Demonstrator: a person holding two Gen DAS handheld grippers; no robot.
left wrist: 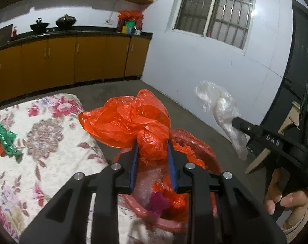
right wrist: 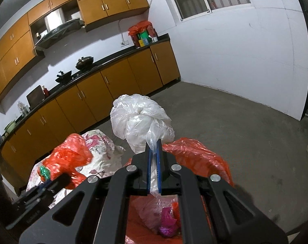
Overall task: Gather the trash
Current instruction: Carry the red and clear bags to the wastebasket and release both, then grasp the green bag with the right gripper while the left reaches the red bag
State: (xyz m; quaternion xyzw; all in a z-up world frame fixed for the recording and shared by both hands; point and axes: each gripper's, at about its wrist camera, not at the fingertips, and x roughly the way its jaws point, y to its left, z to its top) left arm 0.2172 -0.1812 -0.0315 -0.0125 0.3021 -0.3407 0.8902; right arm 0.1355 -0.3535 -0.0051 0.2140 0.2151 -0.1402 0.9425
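Observation:
My left gripper (left wrist: 152, 147) is shut on a crumpled orange plastic bag (left wrist: 131, 120) and holds it above a red bin lined with an orange bag (left wrist: 192, 142). My right gripper (right wrist: 154, 142) is shut on a crumpled clear plastic bag (right wrist: 139, 120), also above the bin (right wrist: 196, 154). In the left wrist view the right gripper (left wrist: 238, 123) holds the clear bag (left wrist: 217, 103) at the right. In the right wrist view the left gripper (right wrist: 54, 180) holds the orange bag (right wrist: 72, 154) at the left. Clear and magenta trash (right wrist: 167, 220) lies in the bin.
A table with a floral cloth (left wrist: 42, 142) stands left of the bin, with green and orange wrapper scraps (left wrist: 3, 140) on it. Yellow kitchen cabinets (left wrist: 72, 59) line the back wall. Bare concrete floor (right wrist: 245, 122) lies to the right. A white wall with a window (left wrist: 213, 12) is behind.

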